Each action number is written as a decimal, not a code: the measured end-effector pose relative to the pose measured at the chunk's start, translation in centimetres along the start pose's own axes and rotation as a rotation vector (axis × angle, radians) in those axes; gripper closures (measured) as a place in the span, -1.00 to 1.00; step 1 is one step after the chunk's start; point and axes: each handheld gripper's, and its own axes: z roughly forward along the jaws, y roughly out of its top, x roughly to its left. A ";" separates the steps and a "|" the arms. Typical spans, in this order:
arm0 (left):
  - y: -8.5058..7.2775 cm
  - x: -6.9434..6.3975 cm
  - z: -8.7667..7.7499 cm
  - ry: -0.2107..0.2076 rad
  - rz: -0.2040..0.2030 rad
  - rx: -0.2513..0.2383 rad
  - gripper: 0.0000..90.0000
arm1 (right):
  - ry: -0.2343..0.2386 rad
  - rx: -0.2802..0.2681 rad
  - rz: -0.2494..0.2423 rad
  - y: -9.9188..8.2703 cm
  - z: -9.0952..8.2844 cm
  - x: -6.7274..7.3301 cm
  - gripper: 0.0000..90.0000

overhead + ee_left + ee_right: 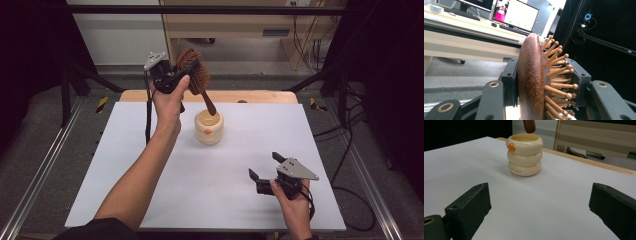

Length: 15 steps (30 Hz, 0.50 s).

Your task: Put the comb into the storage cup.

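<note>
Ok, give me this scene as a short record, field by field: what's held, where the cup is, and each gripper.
held: brown wooden paddle hairbrush, handle end down over the cup
cup: cream ribbed ceramic cup, upright on the white table
left gripper: shut on the brush head
right gripper: open, nothing between its jaws, low over the table

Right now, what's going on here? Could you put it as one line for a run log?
left gripper: shut on hairbrush | brush handle tip above cup mouth, not in | right gripper: open, holding nothing, low over table
</note>
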 end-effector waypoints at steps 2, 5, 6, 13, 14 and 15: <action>0.0 0.0 0.0 -0.002 -0.003 -0.002 0.12 | 0.000 0.000 -0.001 0.0 0.0 0.0 -0.90; 0.0 0.2 0.1 -0.002 -0.002 -0.005 0.12 | 0.001 0.001 0.001 0.0 0.0 0.0 -0.90; -0.1 0.2 0.1 -0.001 -0.003 -0.004 0.12 | 0.000 -0.001 0.004 0.0 0.0 0.0 -0.90; -0.6 0.4 0.0 0.008 0.001 0.007 0.12 | 0.005 -0.006 0.003 0.0 -0.1 0.0 -0.90; -0.6 0.4 0.0 0.008 0.007 0.010 0.12 | 0.006 -0.005 0.003 0.0 -0.1 0.0 -0.90; -0.7 0.4 0.0 0.007 0.011 0.012 0.12 | 0.009 -0.004 0.002 0.0 -0.1 0.0 -0.90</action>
